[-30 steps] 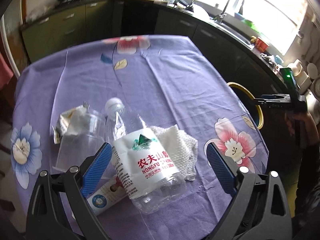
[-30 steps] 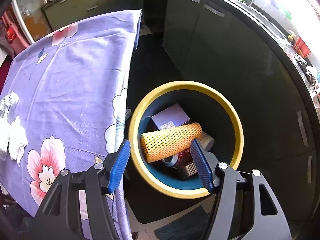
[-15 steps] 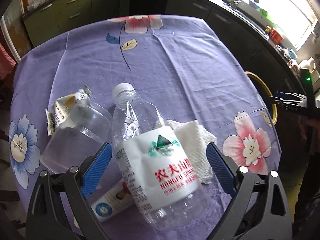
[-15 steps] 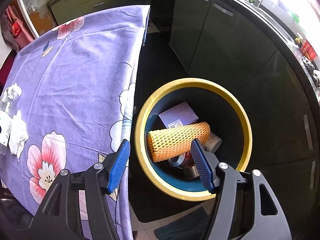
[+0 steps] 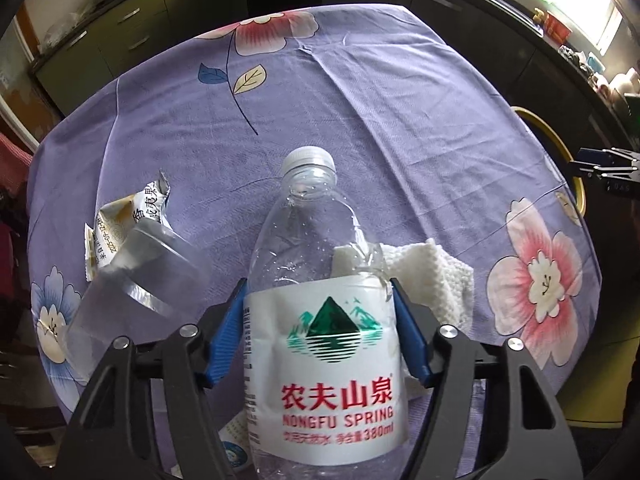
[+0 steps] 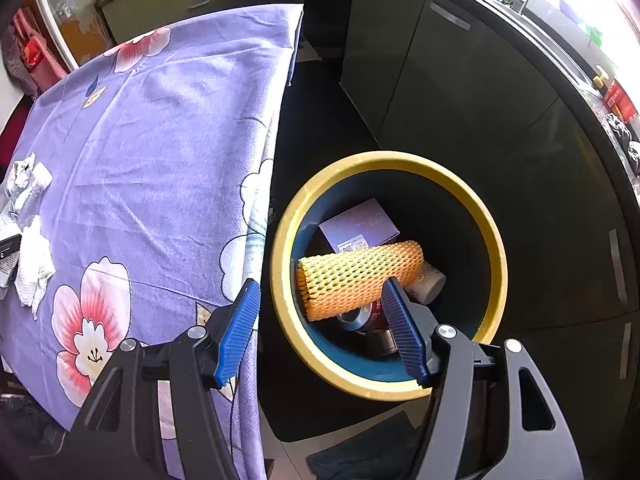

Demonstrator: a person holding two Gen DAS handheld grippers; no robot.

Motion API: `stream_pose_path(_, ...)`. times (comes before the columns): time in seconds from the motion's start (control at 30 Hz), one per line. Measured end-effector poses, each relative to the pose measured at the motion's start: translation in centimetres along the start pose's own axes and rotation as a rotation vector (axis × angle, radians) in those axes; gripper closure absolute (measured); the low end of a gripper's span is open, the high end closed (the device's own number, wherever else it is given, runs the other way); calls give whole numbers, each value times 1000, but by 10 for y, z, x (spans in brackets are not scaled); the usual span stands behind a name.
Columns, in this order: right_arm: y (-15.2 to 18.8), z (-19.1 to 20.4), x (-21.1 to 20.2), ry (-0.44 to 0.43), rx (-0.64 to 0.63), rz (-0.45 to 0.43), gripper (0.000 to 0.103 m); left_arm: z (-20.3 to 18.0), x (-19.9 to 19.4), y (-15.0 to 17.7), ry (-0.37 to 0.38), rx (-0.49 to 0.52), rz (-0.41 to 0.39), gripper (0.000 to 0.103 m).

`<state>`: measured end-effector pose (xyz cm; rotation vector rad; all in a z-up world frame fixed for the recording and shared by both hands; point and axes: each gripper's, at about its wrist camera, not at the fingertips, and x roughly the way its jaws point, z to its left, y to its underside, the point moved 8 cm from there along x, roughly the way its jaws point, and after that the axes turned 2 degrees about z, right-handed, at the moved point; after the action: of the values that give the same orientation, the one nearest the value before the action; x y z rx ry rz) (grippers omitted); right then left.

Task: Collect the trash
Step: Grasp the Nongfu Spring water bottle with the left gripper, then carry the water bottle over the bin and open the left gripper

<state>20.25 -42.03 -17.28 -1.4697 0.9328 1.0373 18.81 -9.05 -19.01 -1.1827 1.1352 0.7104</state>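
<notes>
My left gripper (image 5: 318,328) has its blue pads against both sides of the water bottle (image 5: 320,304), closed on the labelled body; contact looks firm, though the lens distortion leaves me unsure how much squeeze there is. Bottle lies near the tabletop's near edge, long axis running away from me toward the far edge, white cap (image 5: 307,159) pointing that way, base toward the gripper. Risk: thin empty plastic may buckle or slide out through the pads on the lift, since the label is slick. The clear plastic cup (image 5: 132,280) sits just beside the left finger, with the foil wrapper (image 5: 128,220) beyond it; the white napkin (image 5: 432,276) lies partly under the bottle's right side, so any of these could get dragged or knocked off. My right gripper (image 6: 320,328) hangs wide open and empty over the yellow-rimmed bin (image 6: 494,248) beside the tabletop's right edge; the swing across is long.
</notes>
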Motion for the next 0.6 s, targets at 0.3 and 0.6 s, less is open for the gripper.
stream_pose_path(0.3, -1, 7, 0, -2, -17, 3, 40, -2, 1, 0, -4, 38, -9, 40)
stream_pose_path(0.6, 1, 8, -5, -7, -18, -8, 40, -6, -31, -3, 3, 67, -83, 40)
